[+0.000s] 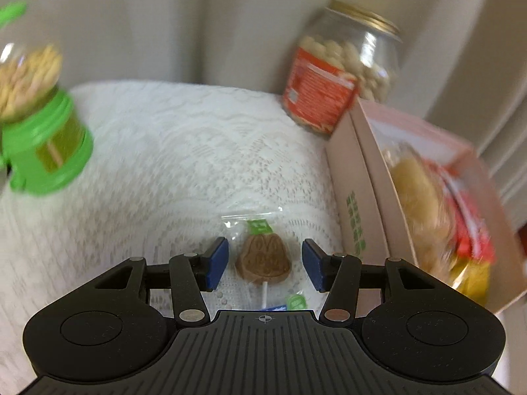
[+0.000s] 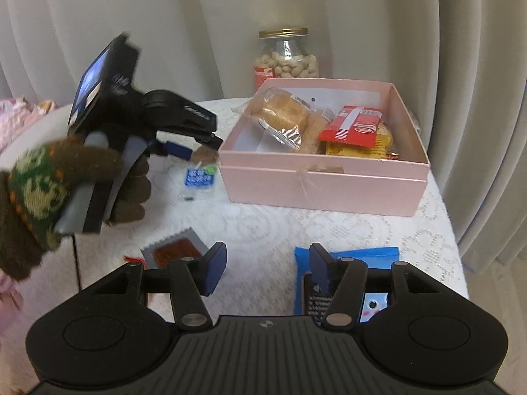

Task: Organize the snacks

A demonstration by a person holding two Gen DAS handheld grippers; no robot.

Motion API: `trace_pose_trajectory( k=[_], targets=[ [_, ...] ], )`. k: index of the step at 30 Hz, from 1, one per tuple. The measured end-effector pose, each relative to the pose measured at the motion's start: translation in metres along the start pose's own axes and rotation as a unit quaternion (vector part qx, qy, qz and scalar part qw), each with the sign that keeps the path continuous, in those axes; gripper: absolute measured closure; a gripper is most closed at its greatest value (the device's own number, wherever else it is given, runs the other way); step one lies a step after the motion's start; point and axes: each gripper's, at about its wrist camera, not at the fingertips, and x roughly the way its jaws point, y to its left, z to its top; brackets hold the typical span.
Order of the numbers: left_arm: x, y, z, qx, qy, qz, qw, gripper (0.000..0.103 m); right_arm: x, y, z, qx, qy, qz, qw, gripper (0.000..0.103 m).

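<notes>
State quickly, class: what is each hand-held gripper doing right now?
Left hand-held gripper: open, fingers either side of the chocolate lollipop, not gripping.
Right hand-held gripper: open, holding nothing.

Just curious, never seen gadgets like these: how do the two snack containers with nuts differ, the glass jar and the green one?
The glass jar has a gold lid on top and an orange label; the green dispenser has a clear globe on a bright green base. The jar stands behind the pink box, while the dispenser sits on the far left of the white tablecloth. Both are see-through and hold pale nuts.
</notes>
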Motion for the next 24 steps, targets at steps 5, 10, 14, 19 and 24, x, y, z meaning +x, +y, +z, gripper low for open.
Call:
trace_pose_trajectory(
  k=[5,10,14,19,24],
  targets=[
    [-0.01,-0.003,-0.015,0.053,-0.022,0.001,0.9983,0.061,0.005,0.0,-0.013,0.008,0.008,0.006,1.0,0.044],
    [-0.055,0.016,-0.043,0.057,-0.043,-0.044,0.9965,0.062,0.002,0.004,-0.022,-0.005,0.005,-0.002,1.0,0.04],
    [-0.1,0.036,-0.078,0.044,-0.037,-0.093,0.9941,0.062,-0.008,0.006,-0.022,-0.018,0.002,-0.016,1.0,0.04],
    [-0.128,0.05,-0.126,0.015,-0.012,-0.142,0.9896,0.062,-0.036,0.001,-0.028,-0.01,0.001,-0.021,1.0,0.04],
    [-0.148,0.053,-0.164,0.003,-0.018,-0.166,0.9859,0.061,-0.083,0.004,-0.041,-0.026,0.022,-0.022,0.999,0.038]
  ],
)
